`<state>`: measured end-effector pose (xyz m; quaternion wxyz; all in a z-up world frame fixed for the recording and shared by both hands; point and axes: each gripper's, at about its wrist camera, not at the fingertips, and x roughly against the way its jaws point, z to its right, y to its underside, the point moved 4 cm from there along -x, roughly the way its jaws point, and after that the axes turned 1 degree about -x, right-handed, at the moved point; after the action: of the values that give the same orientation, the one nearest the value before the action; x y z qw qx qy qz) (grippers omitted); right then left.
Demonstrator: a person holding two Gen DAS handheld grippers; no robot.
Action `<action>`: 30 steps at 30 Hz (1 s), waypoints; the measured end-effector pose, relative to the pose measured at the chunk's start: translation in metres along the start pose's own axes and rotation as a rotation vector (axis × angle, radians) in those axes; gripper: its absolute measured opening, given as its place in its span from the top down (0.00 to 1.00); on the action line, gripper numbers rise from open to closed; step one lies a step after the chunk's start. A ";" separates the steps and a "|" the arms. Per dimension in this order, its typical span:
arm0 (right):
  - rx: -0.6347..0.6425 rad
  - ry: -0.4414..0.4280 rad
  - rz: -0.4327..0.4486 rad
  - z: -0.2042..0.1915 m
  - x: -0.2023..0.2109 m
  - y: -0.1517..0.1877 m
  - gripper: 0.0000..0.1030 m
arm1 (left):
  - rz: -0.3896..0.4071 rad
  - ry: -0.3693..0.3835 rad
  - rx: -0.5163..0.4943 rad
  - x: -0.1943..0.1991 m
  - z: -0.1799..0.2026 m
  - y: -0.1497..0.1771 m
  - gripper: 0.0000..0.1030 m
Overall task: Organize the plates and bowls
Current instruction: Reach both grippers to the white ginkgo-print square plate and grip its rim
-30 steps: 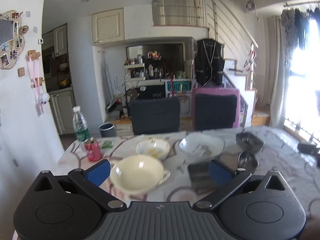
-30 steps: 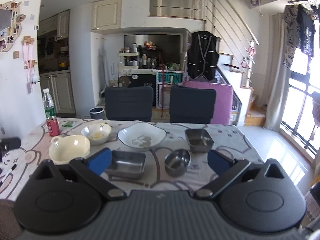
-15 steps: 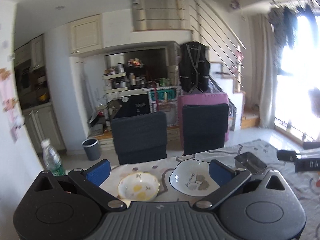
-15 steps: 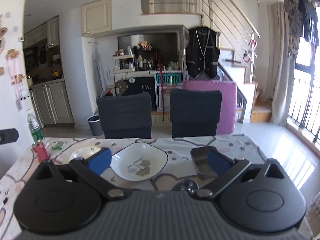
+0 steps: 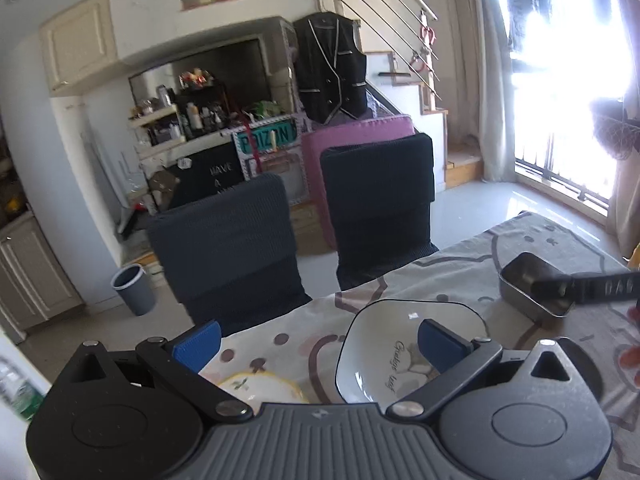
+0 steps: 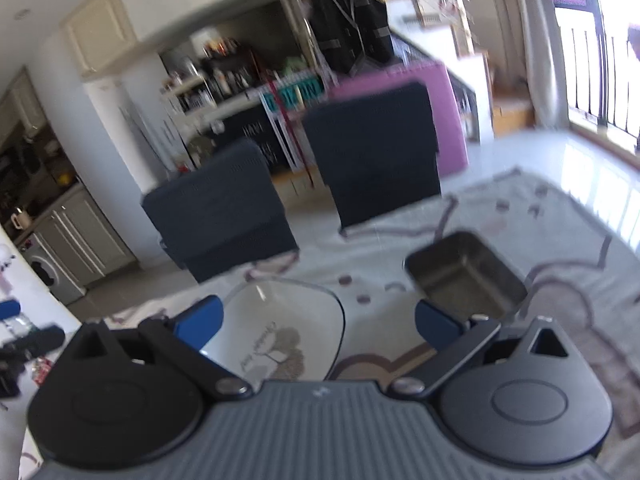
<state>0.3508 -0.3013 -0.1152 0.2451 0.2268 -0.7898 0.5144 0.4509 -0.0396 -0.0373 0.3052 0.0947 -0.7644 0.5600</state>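
We have brought both tools forward over the surface [image 5: 452,272] with the patterned cloth: a second ago the cream bowl and the two steel dishes lay in front of us, and now they are out of view below the cameras. This suggests the far dishes are our next aim.

In the left wrist view, the left gripper [image 5: 318,342] has its fingers open and holds nothing. The white squarish ceramic bowl with a tree drawing [image 5: 404,350] lies at 1 o'clock, partly behind the right blue pad. The small yellow-flowered bowl [image 5: 264,390] shows at 6 o'clock.

The right gripper [image 6: 318,322] is also spread wide and empty. The square steel tray [image 6: 466,276] lies at 1 o'clock, near its right finger; this picture is blurred.
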 end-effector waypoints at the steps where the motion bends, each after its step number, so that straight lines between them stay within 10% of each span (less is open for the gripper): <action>1: -0.008 0.004 -0.023 0.001 -0.012 0.003 0.00 | -0.008 0.001 -0.008 -0.011 -0.002 0.001 0.00; 11: -0.199 0.051 -0.227 0.019 -0.088 0.027 0.05 | -0.120 0.092 -0.177 -0.096 0.020 0.007 0.00; 25: -0.089 0.074 -0.323 0.001 -0.107 0.035 0.85 | -0.226 0.160 -0.061 -0.141 0.025 0.029 0.31; 30: -0.005 0.093 -0.320 -0.008 -0.103 0.033 0.85 | -0.252 0.168 0.019 -0.150 0.017 0.035 0.48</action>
<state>0.4125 -0.2707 -0.1993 0.3605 0.3251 -0.7328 0.4768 0.5470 -0.0726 -0.1540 0.4351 0.1453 -0.7130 0.5304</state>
